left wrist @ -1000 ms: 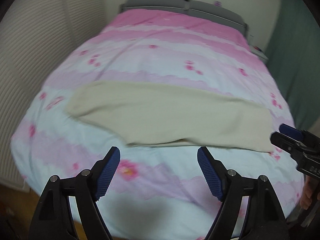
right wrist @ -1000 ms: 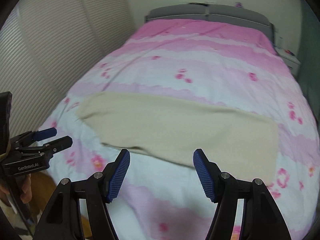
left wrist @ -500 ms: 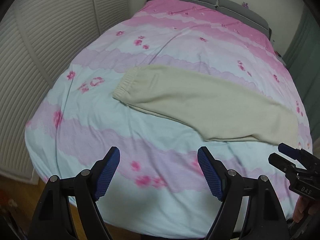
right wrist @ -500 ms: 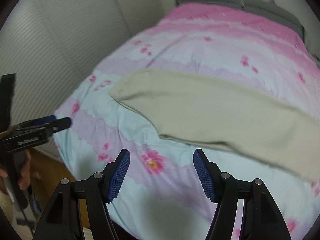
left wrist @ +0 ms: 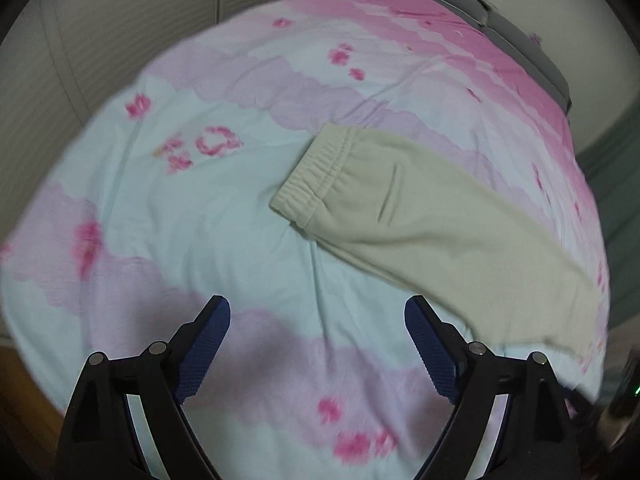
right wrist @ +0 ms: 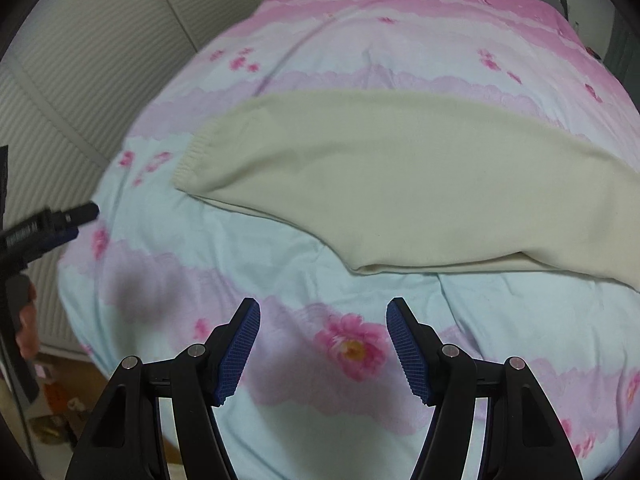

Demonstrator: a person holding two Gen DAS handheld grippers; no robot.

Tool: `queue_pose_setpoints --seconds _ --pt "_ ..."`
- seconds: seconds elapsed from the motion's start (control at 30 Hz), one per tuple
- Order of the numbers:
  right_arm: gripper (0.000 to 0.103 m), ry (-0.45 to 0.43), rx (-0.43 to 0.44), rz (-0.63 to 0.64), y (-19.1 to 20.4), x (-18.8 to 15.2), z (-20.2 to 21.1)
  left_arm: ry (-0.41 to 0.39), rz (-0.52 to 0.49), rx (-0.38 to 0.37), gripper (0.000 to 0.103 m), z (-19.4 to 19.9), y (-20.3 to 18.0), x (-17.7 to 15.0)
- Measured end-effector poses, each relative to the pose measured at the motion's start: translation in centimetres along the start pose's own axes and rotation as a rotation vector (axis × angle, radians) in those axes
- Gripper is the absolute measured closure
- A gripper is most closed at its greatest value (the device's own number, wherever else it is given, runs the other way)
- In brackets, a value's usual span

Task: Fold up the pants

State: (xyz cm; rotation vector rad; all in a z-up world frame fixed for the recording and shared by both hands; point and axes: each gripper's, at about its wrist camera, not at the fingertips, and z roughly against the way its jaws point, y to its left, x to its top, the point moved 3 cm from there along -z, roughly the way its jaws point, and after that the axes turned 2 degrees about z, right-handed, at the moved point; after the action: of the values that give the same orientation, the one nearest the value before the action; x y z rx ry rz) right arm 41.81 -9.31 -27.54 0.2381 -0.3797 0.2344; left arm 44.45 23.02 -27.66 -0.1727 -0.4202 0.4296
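Cream pants [left wrist: 432, 232] lying flat across the bed [left wrist: 168, 216], near its foot edge; already doubled leg on leg, judging by the single long strip; elastic waistband [left wrist: 310, 182] toward the left side of the bed, a slit pocket just behind it; leg end running off toward the right side, its hem out of the right wrist view and blurred in the left.

Left gripper [left wrist: 318, 344] held above the foot edge of the bed, jaws spread wide, nothing between them; well short of the waistband, with bare quilt between. Right gripper [right wrist: 323, 342] likewise above the foot edge, jaws wide and empty; near edge of the pants [right wrist: 384, 196] lying ahead of it, not touched. Left gripper seen again from the right wrist camera at the left side of the bed [right wrist: 56, 224], off the cloth.

Step in hand, as judged: approach before the crosswise fold; no fabric gripped yet, no crosswise fold started.

Next move, as judged: each gripper to come down on the cloth and close on both layers together, likely the left at the waistband corner; then one end carried over the other, edges kept aligned. Soft quilt beneath; risk of pinching bedding along with the pants, or of catching the top layer only.
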Motion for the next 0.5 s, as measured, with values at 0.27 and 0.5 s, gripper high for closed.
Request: queue_pose_setpoints --seconds 0.27,0.5 --pt "0.037 0.078 -0.081 -0.048 -0.8 0.6 -6.4 0.061 0.102 -0.073 0.013 -9.2 1.6 3.5" --pt "0.038 0.113 -0.104 -0.082 -0.3 1.2 -9.4 0.1 0.298 -0.209 0.013 -15.3 3.2 4.6"
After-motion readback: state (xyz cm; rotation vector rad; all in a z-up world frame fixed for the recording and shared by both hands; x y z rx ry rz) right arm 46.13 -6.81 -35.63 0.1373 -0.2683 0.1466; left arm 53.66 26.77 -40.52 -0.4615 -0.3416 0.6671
